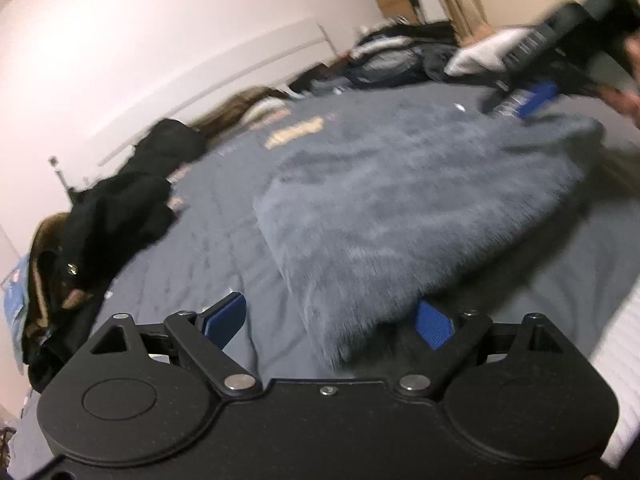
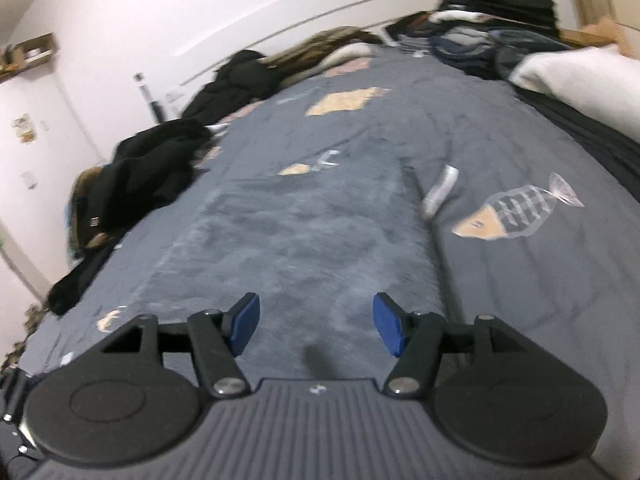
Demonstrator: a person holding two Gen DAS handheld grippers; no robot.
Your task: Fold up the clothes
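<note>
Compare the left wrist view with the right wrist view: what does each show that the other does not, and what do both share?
Only the left wrist view shows the right claw from outside, over the far edge of the fuzzy grey garment, with a hand beside it.

Only the right wrist view shows the fish print on the bedspread and a small white item lying on it.

Both show the garment, the black clothes pile and stacked folded clothes at the far end. Each claw's jaws stand open, empty.

A fuzzy, matt grey fleece garment (image 1: 400, 208) lies on a smooth grey cloth bedspread (image 2: 520, 280). Matt black plastic left gripper (image 1: 330, 322) has ribbed blue pads (image 1: 434, 324) and shiny metal rivets.
</note>
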